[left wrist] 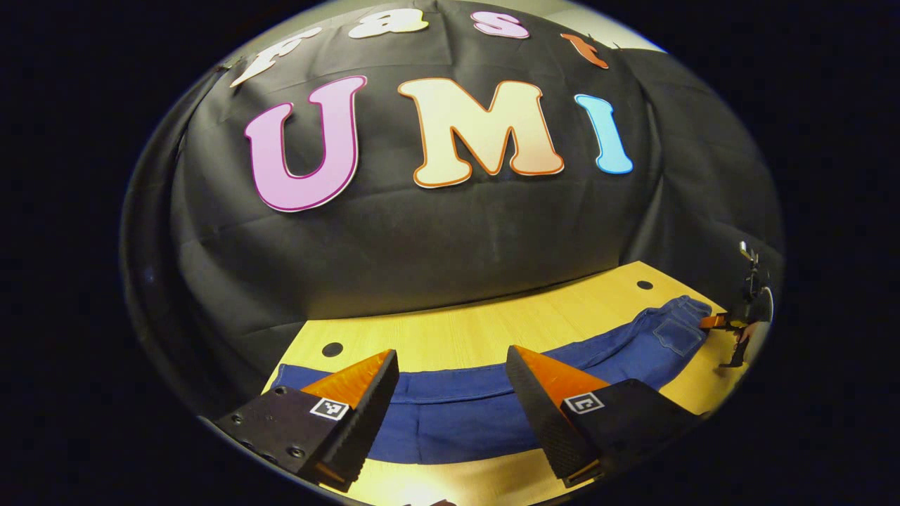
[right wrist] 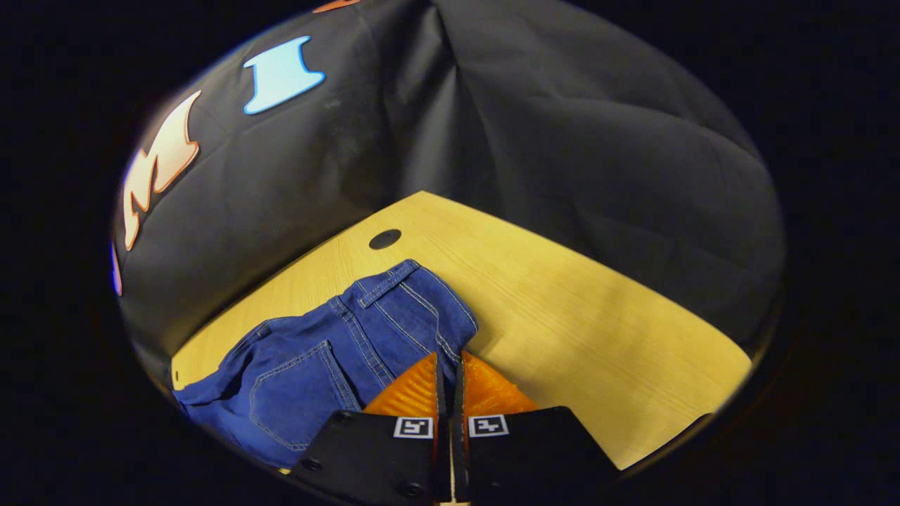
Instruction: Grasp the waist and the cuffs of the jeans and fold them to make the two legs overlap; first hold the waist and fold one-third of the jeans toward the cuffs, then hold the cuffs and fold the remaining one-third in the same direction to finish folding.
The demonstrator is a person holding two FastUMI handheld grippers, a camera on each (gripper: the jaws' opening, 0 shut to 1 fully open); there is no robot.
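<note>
The jeans lie flat and stretched out along the wooden table, in front of the black cloth wall.

In the left gripper view, the left gripper hovers above the leg end of the jeans with its two fingers spread wide apart and nothing between them; the blue cloth shows through the gap, and a strip of bare table lies nearer than it. From here the jeans run off ahead and to the right, toward the waist with its back pocket. At that far end the right gripper sits at the edge of the waist.

In the right gripper view, the right gripper has its fingers drawn close together, with only a thin slit between them, at the near corner of the waist. Its fingertips meet the edge of the waistband; I cannot tell whether both fingers press on the cloth. The pocket lies just left of the fingers, and bare table spreads to their right. A round hole in the table lies ahead, beyond the waistband.
</note>
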